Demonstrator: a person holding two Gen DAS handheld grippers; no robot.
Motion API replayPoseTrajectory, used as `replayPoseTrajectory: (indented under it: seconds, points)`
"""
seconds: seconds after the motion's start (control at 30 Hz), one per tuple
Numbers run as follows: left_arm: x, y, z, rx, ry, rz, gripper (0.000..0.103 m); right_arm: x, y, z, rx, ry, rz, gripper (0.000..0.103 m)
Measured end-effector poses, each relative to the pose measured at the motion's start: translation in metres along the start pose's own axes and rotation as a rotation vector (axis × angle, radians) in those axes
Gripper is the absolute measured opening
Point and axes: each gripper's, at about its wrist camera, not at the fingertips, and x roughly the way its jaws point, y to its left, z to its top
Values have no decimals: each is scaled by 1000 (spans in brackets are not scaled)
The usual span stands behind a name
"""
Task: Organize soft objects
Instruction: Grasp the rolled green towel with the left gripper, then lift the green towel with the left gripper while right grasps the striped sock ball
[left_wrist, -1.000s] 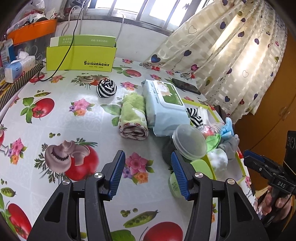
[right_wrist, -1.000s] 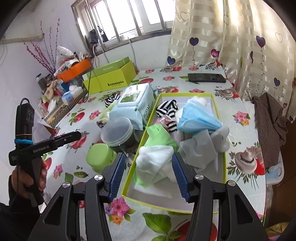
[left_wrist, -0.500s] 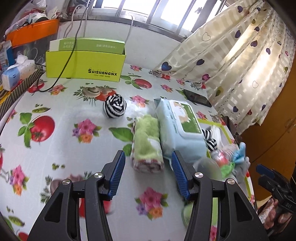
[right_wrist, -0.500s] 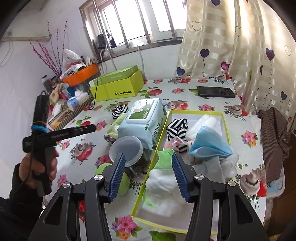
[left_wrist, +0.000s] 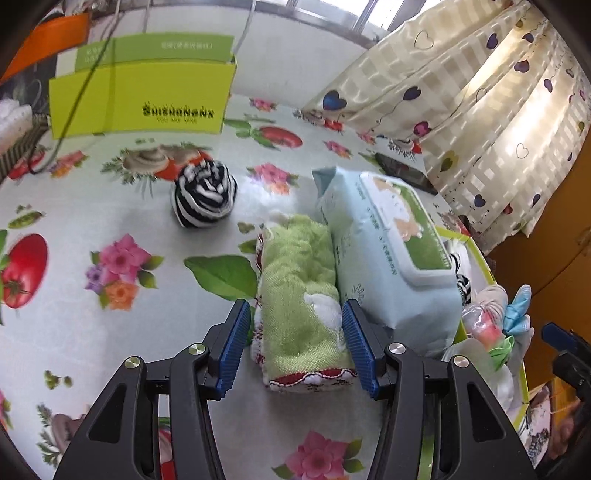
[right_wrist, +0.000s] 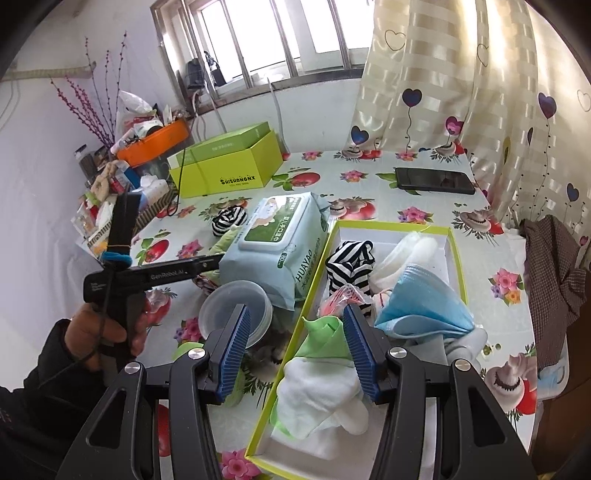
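Green terry cloth fills the middle of the left wrist view: a rolled green towel with a red-and-white edge (left_wrist: 301, 310) lies on the flowered plastic tablecloth (left_wrist: 110, 206), and the left gripper (left_wrist: 293, 350) stands with its blue ribbed fingers (left_wrist: 232, 347) spread, one on each side of the near end of the roll. The fingers look just beside the cloth, but I cannot tell if they touch it; nothing is grasped. A pale blue pack of wet wipes with a green lid (left_wrist: 384, 258) lies against the right side of the towel. A black-and-white striped sock ball (left_wrist: 205, 195) sits apart, further back on the cloth, before a lime-green cardboard box (left_wrist: 140, 99).

In the right wrist view, the right gripper (right_wrist: 295, 354) is released too, held above the near left wall of a shallow white tray with a lime-green rim (right_wrist: 456, 254). Inside the tray lie a white cloth (right_wrist: 321, 398), a light green cloth (right_wrist: 325, 336), a blue face mask (right_wrist: 424, 306) and a striped black-and-white sock (right_wrist: 349, 266). A clear round plastic lid (right_wrist: 234, 306) rests left of the tray, near the wipes pack (right_wrist: 277, 240). A black phone (right_wrist: 434, 181) lies far back.
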Motion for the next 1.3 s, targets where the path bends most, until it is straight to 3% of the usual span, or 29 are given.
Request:
replayPoseTrajectory:
  seconds: [0.17, 0.27, 0.7, 1.03, 1.3]
  points:
    - [3, -3, -3, 7, 15, -24, 28, 3, 2, 3, -4, 2, 2, 52]
    - [-4, -7, -5, 25, 8, -14, 24, 2, 4, 4, -5, -5, 6, 52]
    - [-60, 14, -30, -11, -88, 14, 24, 4, 28, 19, -15, -20, 43, 52]
    - [-92, 50, -40, -72, -149, 43, 24, 37, 78, 55, -84, 6, 82, 52]
    - [-112, 76, -45, -113, -189, 51, 24, 90, 108, 85, -104, 88, 98, 52]
